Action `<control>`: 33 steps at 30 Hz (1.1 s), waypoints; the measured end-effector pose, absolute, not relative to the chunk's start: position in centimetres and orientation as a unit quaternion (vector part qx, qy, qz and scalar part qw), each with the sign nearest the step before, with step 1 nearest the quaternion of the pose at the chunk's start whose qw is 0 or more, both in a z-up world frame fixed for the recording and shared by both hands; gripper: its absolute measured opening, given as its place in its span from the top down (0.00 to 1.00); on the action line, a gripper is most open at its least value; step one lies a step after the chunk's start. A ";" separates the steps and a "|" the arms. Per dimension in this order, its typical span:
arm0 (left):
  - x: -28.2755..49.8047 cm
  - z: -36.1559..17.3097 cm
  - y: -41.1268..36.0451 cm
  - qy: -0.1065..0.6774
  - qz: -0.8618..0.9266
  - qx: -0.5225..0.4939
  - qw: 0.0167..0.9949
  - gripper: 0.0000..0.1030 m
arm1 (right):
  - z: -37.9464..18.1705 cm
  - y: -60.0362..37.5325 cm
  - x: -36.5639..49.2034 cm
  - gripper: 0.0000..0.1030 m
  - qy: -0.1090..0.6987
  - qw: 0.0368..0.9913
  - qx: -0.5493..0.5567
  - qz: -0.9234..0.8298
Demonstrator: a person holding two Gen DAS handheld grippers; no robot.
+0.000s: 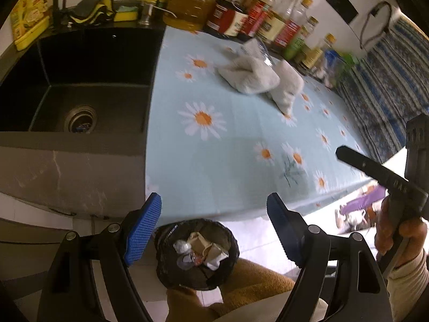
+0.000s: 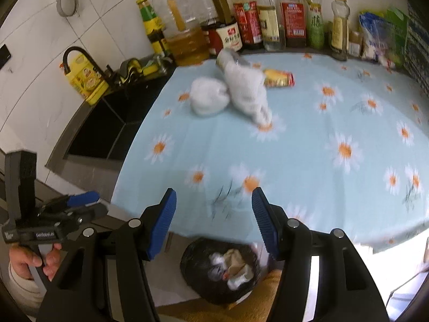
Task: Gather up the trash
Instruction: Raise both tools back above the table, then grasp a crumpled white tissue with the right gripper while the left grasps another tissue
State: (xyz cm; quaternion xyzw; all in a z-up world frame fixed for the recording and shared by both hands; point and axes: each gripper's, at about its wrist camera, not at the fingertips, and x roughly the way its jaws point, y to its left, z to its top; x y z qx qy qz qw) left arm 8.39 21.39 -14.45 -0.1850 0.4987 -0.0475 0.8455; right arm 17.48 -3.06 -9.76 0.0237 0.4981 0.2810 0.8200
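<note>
A bin lined with a black bag (image 1: 197, 255) (image 2: 222, 265) stands on the floor below the counter's front edge, holding crumpled paper and wrappers. My left gripper (image 1: 214, 201) hangs open above it with nothing between its blue pads. My right gripper (image 2: 214, 214) is open and empty too, over the counter edge and the bin. On the daisy-print cloth (image 1: 214, 147) (image 2: 308, 147) lie two crumpled pale rags (image 1: 249, 76) (image 2: 209, 99), a jar (image 2: 228, 57) partly under one of them, and a yellow can (image 2: 278, 79) on its side.
A black sink (image 1: 80, 80) lies left of the cloth, with a yellow oil jug (image 2: 85, 80) beside the tap. Several sauce and oil bottles (image 2: 268, 21) line the back wall. A patterned blue curtain (image 1: 388, 75) hangs at the right. A person's brown-clad leg (image 1: 254, 289) is beside the bin.
</note>
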 end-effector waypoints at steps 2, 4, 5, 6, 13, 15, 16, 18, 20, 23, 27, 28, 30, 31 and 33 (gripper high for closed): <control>8.9 -14.4 21.5 0.497 -0.033 -0.188 0.847 0.24 | -9.5 -3.0 19.6 0.43 0.490 0.820 0.022 0.296; 9.8 -14.3 21.5 0.497 -0.018 -0.190 0.846 0.24 | -9.6 -2.9 21.5 0.43 0.486 0.817 0.021 0.309; 10.1 -14.2 21.4 0.498 -0.011 -0.192 0.845 0.24 | -9.8 -2.9 22.5 0.43 0.486 0.815 0.021 0.315; 10.5 -14.2 21.3 0.499 -0.004 -0.193 0.844 0.24 | -10.0 -2.9 23.7 0.43 0.486 0.812 0.021 0.322; 13.8 -13.9 20.3 0.509 0.052 -0.201 0.835 0.24 | -12.1 -2.6 29.0 0.43 0.487 0.794 0.024 0.362; 14.7 -13.5 19.7 0.511 0.064 -0.196 0.834 0.24 | -12.6 -2.7 30.2 0.43 0.489 0.787 0.030 0.376; 15.1 -13.4 19.4 0.512 0.068 -0.194 0.834 0.24 | -12.8 -2.8 30.6 0.43 0.489 0.783 0.037 0.384; 16.3 -13.0 18.7 0.516 0.078 -0.188 0.832 0.24 | -13.4 -2.9 31.9 0.38 0.489 0.779 0.037 0.390; 17.2 -12.8 18.1 0.518 0.083 -0.185 0.831 0.24 | -14.1 -3.0 33.0 0.37 0.498 0.770 0.044 0.396; 18.7 -12.4 17.2 0.522 0.094 -0.182 0.828 0.24 | -15.2 -3.0 34.8 0.37 0.508 0.755 0.055 0.411; 20.2 -12.3 16.3 0.527 0.117 -0.178 0.823 0.24 | -16.3 -2.3 36.4 0.37 0.515 0.730 0.067 0.443; 20.4 -12.3 16.2 0.527 0.120 -0.178 0.822 0.24 | -16.5 -2.1 36.6 0.37 0.516 0.726 0.070 0.449; 20.9 -12.4 16.0 0.531 0.132 -0.178 0.818 0.24 | -17.0 -1.9 37.1 0.44 0.517 0.717 0.074 0.461; 21.0 -12.4 15.9 0.532 0.136 -0.178 0.817 0.24 | -17.2 -1.8 37.3 0.52 0.519 0.712 0.076 0.467; 21.2 -12.4 15.7 0.533 0.142 -0.179 0.815 0.24 | -17.7 -1.6 37.8 0.59 0.522 0.702 0.075 0.478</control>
